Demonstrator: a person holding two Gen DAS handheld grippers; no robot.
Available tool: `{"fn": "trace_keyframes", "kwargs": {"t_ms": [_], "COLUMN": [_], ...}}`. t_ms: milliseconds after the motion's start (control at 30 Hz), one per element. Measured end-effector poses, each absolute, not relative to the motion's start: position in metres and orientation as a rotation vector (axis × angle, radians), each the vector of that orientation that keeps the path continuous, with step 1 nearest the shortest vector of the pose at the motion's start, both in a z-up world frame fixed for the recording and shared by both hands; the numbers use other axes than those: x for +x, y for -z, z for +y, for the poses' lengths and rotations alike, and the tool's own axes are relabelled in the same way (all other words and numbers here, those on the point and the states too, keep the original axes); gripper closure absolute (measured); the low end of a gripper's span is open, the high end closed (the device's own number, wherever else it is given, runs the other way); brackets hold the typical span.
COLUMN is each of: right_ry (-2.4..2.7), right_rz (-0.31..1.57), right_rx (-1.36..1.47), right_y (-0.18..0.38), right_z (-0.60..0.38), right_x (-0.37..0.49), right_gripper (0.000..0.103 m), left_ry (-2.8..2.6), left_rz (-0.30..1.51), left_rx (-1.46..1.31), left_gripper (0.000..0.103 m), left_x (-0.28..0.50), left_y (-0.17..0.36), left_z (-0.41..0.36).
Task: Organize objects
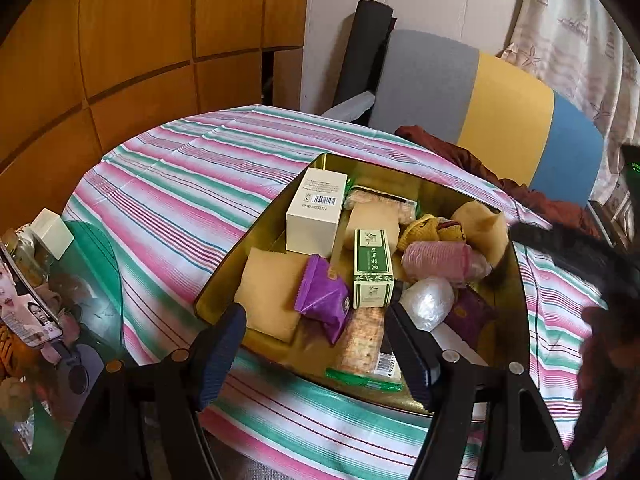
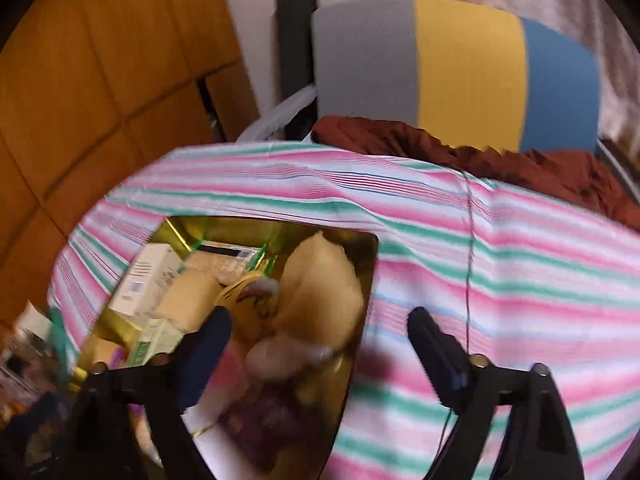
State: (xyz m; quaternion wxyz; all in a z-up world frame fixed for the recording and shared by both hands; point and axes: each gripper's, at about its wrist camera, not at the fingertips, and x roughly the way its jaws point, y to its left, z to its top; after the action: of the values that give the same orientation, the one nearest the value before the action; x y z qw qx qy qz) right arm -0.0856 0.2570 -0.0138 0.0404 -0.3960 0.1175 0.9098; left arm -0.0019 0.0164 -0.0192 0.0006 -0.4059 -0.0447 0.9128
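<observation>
Your gold metal tray (image 1: 224, 276) sits on the counter, which wears a pink, green and white striped cloth (image 1: 172, 184). The tray already holds most of the clutter: a tall cream carton with a barcode (image 1: 316, 212) at the far left, a green and white upright box (image 1: 372, 268) in the middle, a purple foil snack packet (image 1: 324, 296) near it, tan padded pouches (image 1: 272, 292), a pink ribbed roll (image 1: 436, 258) and a clear crinkled plastic ball (image 1: 428, 308) to the right.

Your left gripper (image 1: 316, 348) hovers over the near edge of the tray with its fingers (image 1: 224, 344) spread wide and nothing between them. Your right gripper (image 2: 320, 344) is also released, fingers (image 2: 436, 348) apart and empty, straddling the right rim of the tray (image 2: 360, 300); that view is blurred, so fine detail there is uncertain.

The step in hand looks like an empty right hand clearing out after a drop. To do it well:

- Lift clear of the rim before you swing sideways, so a finger does not catch the metal edge and drag the tray across the cloth.
- Keep the left gripper high; the upright green box would tip at a light knock.
- The far left of the counter is bare, so scan the right side for what remains.
</observation>
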Motion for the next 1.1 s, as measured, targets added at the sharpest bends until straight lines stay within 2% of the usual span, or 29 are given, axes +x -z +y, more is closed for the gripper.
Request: {"fn": "trace_keyframes", "kwargs": {"t_ms": [67,267,567,1100], "right_ry": [-2.790,-2.790,-2.728,-2.628], "right_rz": [0.386,0.274,0.119,0.065], "right_rx": [-1.239,-1.204,-1.131,-1.065], "right_y": [0.011,-0.001,-0.014,-0.023], "right_z": [0.251,0.219,0.184,0.167], "right_x": [-0.069,-0.034,-0.003,0.012], "right_gripper": [0.000,0.000,0.000,0.000], "left_ry": [-2.858,-2.816,-2.824,-2.904], "left_rz": [-0.162,-0.221,-0.180,-0.088], "left_rx": [-1.286,-1.333,-1.359,-1.289], "left_gripper": [0.030,0.031,0.031,0.031], "left_x": [-0.002,-0.004,0.002,0.010], "left_y": [0.018,0.012,0.005,-0.006], "left_z": [0.015,0.009,0.005,0.005]}}
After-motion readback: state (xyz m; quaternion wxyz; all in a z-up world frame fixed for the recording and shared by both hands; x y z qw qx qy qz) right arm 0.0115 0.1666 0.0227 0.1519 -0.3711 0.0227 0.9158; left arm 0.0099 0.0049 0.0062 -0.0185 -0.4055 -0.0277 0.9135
